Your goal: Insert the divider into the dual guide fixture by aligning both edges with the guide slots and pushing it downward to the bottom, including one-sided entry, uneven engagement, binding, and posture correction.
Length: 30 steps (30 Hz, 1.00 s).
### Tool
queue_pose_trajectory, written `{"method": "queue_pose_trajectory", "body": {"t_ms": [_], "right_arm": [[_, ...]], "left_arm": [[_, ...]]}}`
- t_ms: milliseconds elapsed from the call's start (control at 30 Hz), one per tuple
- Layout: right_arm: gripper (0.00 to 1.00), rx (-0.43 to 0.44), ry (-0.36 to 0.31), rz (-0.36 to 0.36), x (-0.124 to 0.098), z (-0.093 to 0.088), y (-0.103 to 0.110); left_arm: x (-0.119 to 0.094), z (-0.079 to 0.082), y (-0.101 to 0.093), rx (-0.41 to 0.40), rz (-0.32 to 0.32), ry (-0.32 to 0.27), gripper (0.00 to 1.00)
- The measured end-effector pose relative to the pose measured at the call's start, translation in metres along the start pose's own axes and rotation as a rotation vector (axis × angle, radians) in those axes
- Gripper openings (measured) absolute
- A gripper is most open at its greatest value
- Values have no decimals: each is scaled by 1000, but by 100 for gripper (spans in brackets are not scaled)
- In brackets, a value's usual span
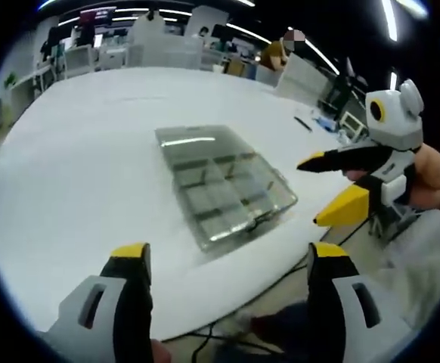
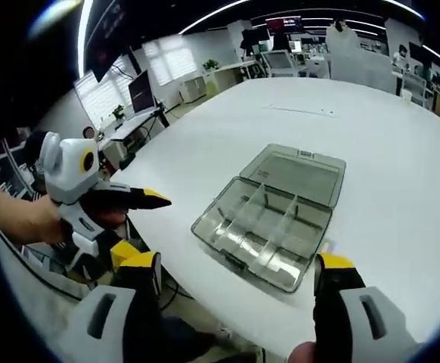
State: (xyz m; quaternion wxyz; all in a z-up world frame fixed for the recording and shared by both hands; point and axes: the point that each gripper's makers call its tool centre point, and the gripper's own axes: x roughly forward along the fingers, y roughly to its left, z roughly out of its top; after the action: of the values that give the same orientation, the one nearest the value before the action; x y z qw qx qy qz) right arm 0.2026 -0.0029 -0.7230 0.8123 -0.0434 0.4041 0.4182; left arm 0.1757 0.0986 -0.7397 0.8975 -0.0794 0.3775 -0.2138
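A clear plastic compartment box [image 1: 224, 189] lies on the white table [image 1: 76, 174] with its lid folded flat. Clear dividers stand inside its tray [image 2: 261, 234], and the lid [image 2: 299, 174] lies on the far side. My left gripper [image 1: 230, 253] hovers open at the table's near edge, short of the box, with nothing between its jaws. My right gripper [image 1: 322, 189] comes in from the right, open and empty, just off the box's right corner. In the right gripper view my right gripper [image 2: 235, 265] is open in front of the tray, and the left gripper [image 2: 143, 227] hangs open off the table's edge at the left.
A dark pen [image 1: 303, 123] lies at the table's far right. Cables [image 1: 205, 344] hang below the near edge. Desks, monitors [image 2: 140, 91] and chairs stand around the table. A hand [image 2: 20, 215] holds the left gripper.
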Motion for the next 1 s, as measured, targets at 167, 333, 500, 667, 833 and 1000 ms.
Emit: {"method": "queue_pose_trajectory", "body": {"t_ms": [167,333,500,667,833,1000], "right_arm": [[82,19,-6,-7,-3,-5,0],[83,37,-15,-14,-6,-10,-2],[83,56,-20,-16,-9,-15,-3],[84,80,-28,-25,-12,-18,-7],[85,103,-30,-36,-16,-21,-12],[86,114,-31,-46,-17,-23,-17]], "left_arm": [[-1,1,3,-21,19,-10,84],[-2,1,5,-45,27,-17,85],[-3,0,5,-46,39,-16,86],[-3,1,8,-48,56,-21,88],[-4,2,8,-58,63,-24,89],[-4,2,7,-57,70,-23,90]]}}
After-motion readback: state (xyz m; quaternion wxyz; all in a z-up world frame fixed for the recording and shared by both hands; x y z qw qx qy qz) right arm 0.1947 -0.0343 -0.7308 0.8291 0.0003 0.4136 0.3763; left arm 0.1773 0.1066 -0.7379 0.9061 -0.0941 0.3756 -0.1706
